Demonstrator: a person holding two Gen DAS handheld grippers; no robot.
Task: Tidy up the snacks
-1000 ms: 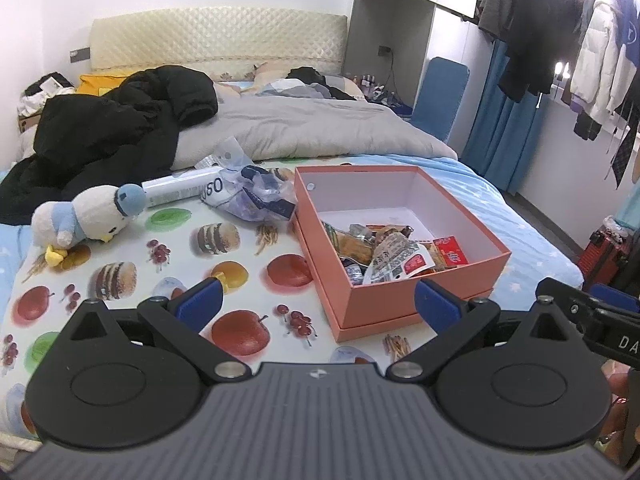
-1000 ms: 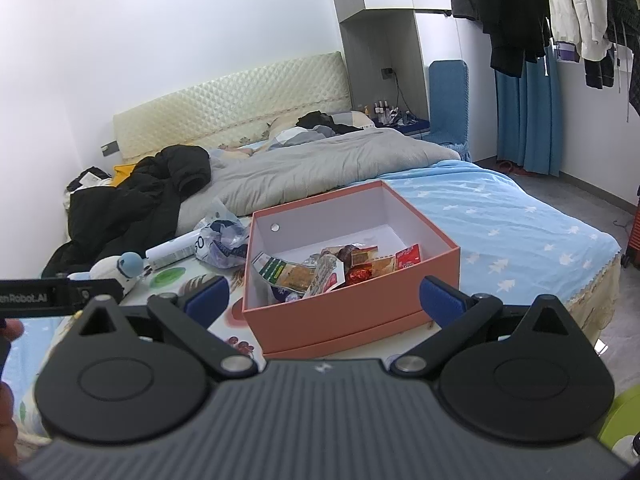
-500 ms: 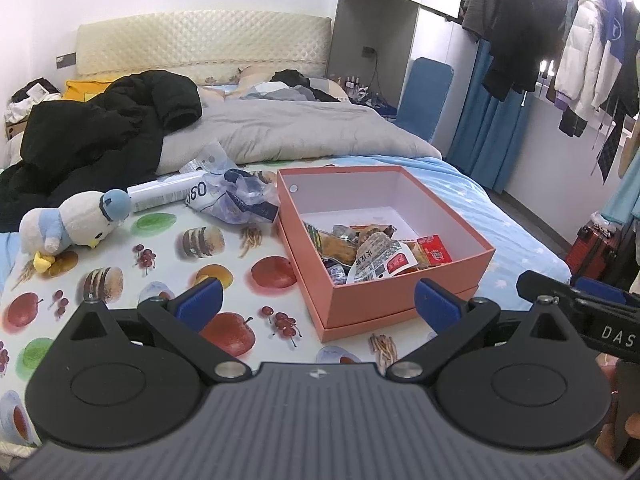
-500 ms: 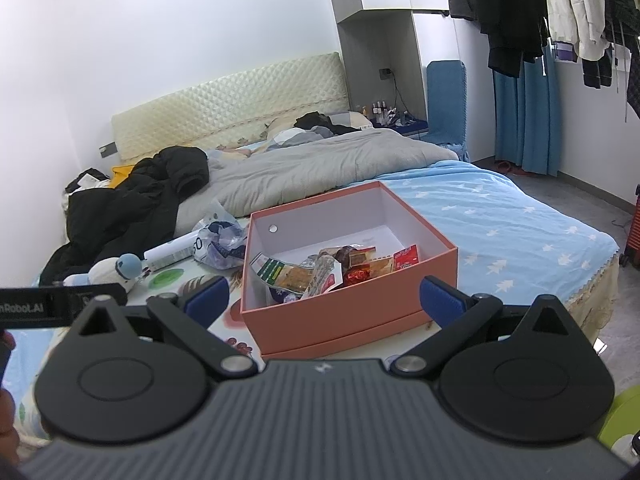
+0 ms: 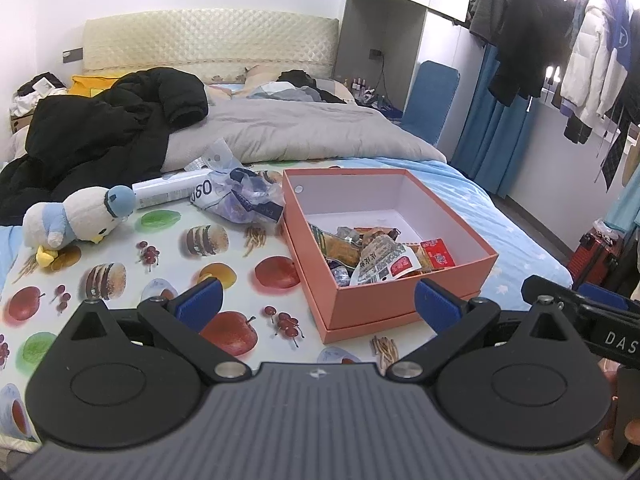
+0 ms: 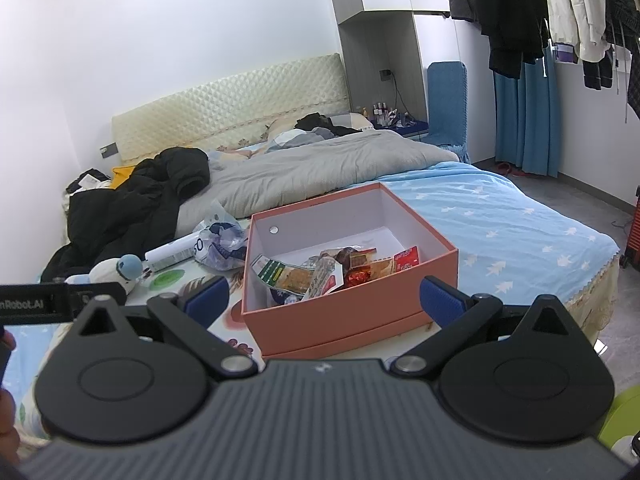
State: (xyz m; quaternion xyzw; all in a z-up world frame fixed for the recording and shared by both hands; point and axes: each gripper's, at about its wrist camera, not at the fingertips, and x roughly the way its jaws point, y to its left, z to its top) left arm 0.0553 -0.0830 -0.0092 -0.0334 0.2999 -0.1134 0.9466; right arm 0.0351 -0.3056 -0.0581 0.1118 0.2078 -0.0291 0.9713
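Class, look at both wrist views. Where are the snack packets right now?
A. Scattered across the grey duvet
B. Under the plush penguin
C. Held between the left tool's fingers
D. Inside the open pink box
D: the snack packets lie piled inside the open pink box, and both tools are open and empty.

Both our wrist views face the bed, near; shared: box beyond the fingers.

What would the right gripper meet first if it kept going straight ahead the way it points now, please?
Most likely the near wall of the pink box, which sits between the open right gripper fingers and directly ahead; exact depth is unclear.
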